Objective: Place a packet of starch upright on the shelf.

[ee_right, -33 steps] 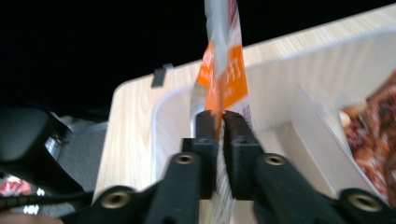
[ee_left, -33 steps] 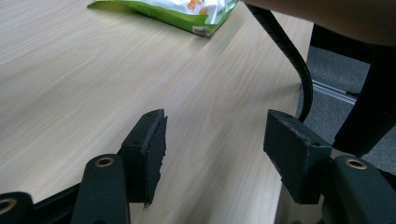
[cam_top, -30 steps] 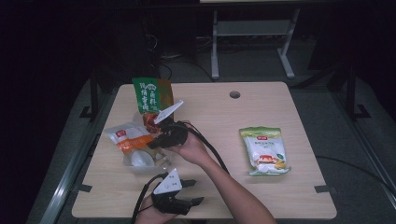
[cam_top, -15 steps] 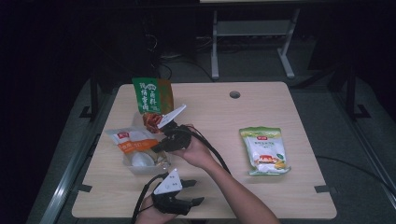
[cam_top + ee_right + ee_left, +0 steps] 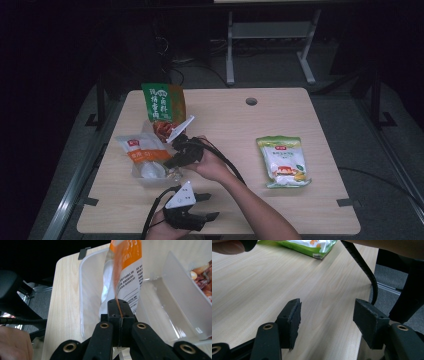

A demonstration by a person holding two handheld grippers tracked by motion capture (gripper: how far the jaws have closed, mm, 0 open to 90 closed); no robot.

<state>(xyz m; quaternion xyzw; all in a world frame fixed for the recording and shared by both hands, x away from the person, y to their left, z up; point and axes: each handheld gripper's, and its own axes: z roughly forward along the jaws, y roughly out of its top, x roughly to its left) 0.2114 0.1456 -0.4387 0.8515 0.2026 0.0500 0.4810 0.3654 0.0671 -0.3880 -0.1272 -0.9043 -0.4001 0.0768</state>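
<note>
- The right gripper [image 5: 176, 159] is in the middle-left part of the table [image 5: 300, 210], and the person's right forearm reaches to it diagonally from the bottom edge of the high view.
- The right hand [image 5: 212, 162] wraps around the body of this gripper, and the jaws point to the left and a little toward the person.
- In the right gripper view, the jaws are pressed together on the lower edge of the orange-and-white snack bag [image 5: 126, 277], so the bag is clamped between the pads.
- The bag rises straight ahead of these jaws and it stands inside the clear plastic container [image 5: 180, 310], which opens just in front of the tips.
- Beyond the right gripper, at the far end of the container, the green snack bag [image 5: 162, 102] stands upright.
- The left gripper [image 5: 212, 217] rests low at the near edge of the table, held by the left hand [image 5: 160, 231], and it points to the right.
- In the left gripper view, its jaws are apart with bare wood between them.
- The green-and-white pouch [image 5: 282, 161] lies flat, well apart from both grippers, ahead of the left jaws.
</note>
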